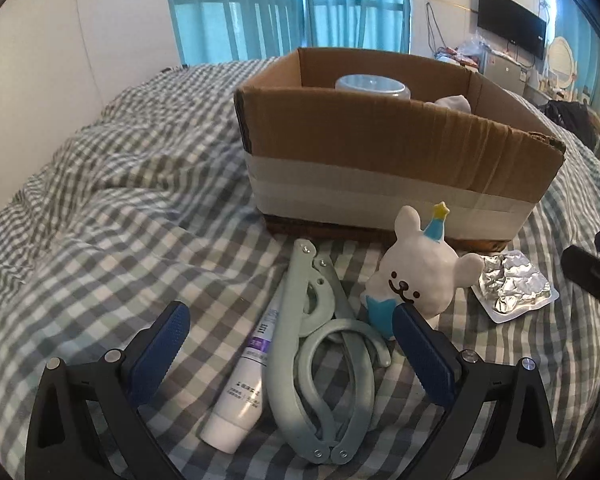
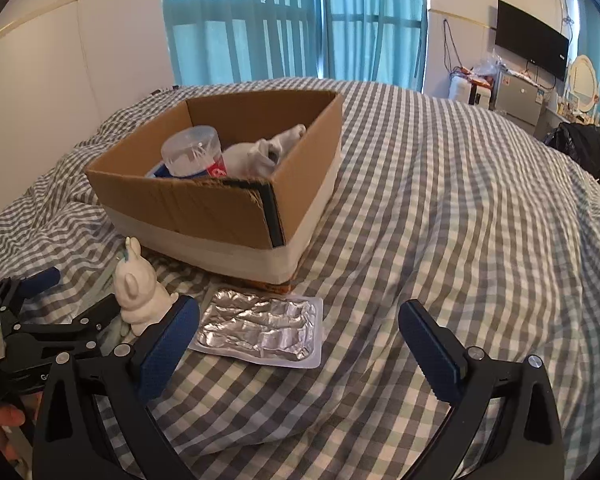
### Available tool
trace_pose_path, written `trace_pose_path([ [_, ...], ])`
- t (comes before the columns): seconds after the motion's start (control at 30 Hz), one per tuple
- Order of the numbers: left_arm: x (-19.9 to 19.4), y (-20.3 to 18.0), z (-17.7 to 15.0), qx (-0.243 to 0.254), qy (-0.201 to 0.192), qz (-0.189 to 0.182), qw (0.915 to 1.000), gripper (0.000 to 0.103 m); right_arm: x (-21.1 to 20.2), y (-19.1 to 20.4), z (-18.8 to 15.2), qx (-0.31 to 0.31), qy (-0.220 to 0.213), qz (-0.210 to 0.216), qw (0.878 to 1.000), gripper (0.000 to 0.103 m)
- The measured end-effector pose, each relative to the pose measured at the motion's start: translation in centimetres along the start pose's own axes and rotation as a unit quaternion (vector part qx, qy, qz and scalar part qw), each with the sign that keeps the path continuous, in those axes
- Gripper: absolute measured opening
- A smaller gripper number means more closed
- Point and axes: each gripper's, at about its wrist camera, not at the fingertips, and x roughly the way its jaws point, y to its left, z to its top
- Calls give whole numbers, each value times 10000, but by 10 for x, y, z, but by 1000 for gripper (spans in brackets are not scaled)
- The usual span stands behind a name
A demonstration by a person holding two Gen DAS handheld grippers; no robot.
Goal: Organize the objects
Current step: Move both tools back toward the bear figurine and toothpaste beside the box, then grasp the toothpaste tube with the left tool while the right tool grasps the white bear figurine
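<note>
On the checked bedcover [image 1: 120,208], working left to right in the left wrist view, the left gripper [image 1: 292,344] hangs low with its blue-padded fingers spread wide and nothing between them that they touch. Straddled in that gap lie a white tube [image 1: 246,380] with a purple band, cap toward 7 o'clock, and just to its right a pale green folding hanger [image 1: 320,360], whose arm overlaps the tube's upper end. At 1 o'clock from the hanger stands a white bunny figurine [image 1: 416,276] with a small blue hat, tilted a little, right beside the right-hand pad. At 3 o'clock from the bunny a crumpled foil blister pack [image 1: 512,284] lies flat on the cover. Behind all of these, at 12 o'clock, sits the cardboard box [image 1: 380,148], banded with pale tape along its lower wall.

In the right wrist view the box [image 2: 204,208] is open at the top and holds a clear plastic container [image 2: 192,152] and, to its right, a white item that may be a rolled sock [image 2: 260,152]; the view is too coarse to be sure. The right gripper [image 2: 300,344] is likewise wide open and empty, with the blister pack [image 2: 260,328] just past its left pad and the bunny [image 2: 140,296] at 9 o'clock from the pack.
</note>
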Motion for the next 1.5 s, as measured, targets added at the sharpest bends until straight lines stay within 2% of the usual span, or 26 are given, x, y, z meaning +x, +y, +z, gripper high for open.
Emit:
trace_pose_path([
  [0.17, 1, 6, -10, -195, 342, -402, 9984, 103, 11, -3, -8, 57, 160, 35, 9998, 100],
  [0.3, 3, -12, -23, 380, 528, -210, 9977, 103, 16, -2, -13, -1, 235, 24, 9997, 100],
  [0.37, 5, -18, -23, 489, 543, -195, 9971, 103, 20, -1, -14, -8, 283, 36, 9996, 100],
  [0.43, 10, -17, -22, 429, 572, -271, 9971, 98, 23, 0, -15, -18, 325, 67, 9994, 100],
  [0.57, 8, -15, -22, 360, 620, -589, 9957, 63, 28, 4, -20, -146, 420, 70, 9990, 100],
  [0.77, -8, -3, -24, 136, 584, -812, 9949, 57, 27, 5, -24, -199, 456, 48, 9987, 100],
  [0.8, -12, 0, -23, 82, 565, -830, 9949, 37, 26, 5, -25, -209, 453, 47, 9987, 100],
  [0.83, -16, 5, -21, 30, 553, -849, 9949, 24, 25, 6, -25, -222, 446, 38, 9988, 100],
  [1.1, -29, 42, -9, -368, 492, -1085, 9922, 24, 20, 17, -25, -339, 391, 131, 9986, 100],
  [1.37, -33, 56, 12, -284, 146, -904, 9954, 24, 20, 47, -19, -498, 368, 489, 9969, 100],
  [1.5, -33, 60, 11, -302, 190, -999, 9944, 24, 24, 69, -15, -686, 361, 716, 9944, 100],
])
